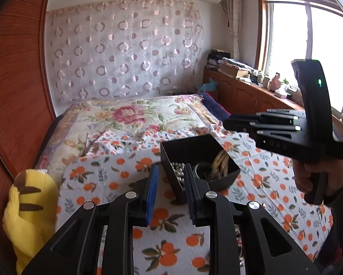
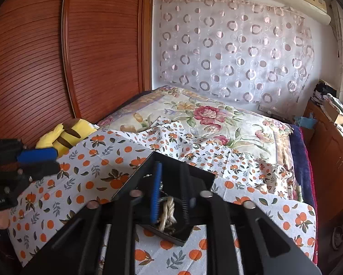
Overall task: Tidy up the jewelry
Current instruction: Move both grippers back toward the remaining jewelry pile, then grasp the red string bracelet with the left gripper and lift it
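In the left view, the left gripper [image 1: 171,192] has its jaws apart with nothing between them. It hangs just in front of one black box [image 1: 199,146] on the orange-print cloth [image 1: 116,178]. Inside the box lie one braided rope piece [image 1: 219,162], one dark ring [image 1: 202,171] and many small silver beads [image 1: 178,171]. The right gripper [image 1: 240,123] floats above, and I cannot tell if it is wide or narrow.

In the right view, the right gripper [image 2: 170,197] has its jaws apart over the box [image 2: 171,167], around the rope piece [image 2: 168,213] but not squeezing it. I think the sorting is partly done, and the next move needs a careful aim before closing
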The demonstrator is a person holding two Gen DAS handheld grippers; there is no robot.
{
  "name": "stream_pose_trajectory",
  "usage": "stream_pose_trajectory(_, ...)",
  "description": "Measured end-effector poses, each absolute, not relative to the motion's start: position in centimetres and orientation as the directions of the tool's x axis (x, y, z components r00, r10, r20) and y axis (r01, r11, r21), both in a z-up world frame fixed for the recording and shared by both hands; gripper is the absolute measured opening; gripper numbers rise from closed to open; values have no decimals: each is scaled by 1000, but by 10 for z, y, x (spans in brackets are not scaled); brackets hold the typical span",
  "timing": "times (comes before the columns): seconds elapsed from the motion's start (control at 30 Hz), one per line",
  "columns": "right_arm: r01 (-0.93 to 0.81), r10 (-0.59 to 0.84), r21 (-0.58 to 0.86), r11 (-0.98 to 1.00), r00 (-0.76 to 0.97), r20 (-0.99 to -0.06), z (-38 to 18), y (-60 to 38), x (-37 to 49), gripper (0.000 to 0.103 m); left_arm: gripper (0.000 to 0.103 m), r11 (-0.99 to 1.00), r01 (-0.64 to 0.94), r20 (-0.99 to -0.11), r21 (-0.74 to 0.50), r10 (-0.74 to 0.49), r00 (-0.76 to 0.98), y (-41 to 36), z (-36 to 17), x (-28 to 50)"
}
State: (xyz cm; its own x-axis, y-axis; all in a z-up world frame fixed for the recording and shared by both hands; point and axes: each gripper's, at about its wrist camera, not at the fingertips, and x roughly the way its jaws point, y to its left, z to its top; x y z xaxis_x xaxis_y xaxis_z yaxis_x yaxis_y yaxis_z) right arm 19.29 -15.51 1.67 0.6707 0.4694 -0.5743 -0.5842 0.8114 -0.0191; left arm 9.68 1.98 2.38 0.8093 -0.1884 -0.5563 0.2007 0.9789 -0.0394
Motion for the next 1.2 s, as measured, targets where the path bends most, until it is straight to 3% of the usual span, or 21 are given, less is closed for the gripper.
stream_pose_trajectory(0.37, -574, 468, -4, 819, 672, -574, -1, -189, 142, 24, 22, 972, 227, -583, -57, -218, 783, 8, -4, 70)
stream_pose_trajectory(0.97, -577, 420, 31, 816, 556, -717, -85, -217, 77, 24, 22, 954, 283, -701, -95, -266, 661, -17, -68, 52)
stream_pose_trajectory(1.2, -572, 428, 51, 819, 549, -718, -93, -221, 65, 24, 22, 948, 295, -749, -116, -279, 602, -17, -86, 57)
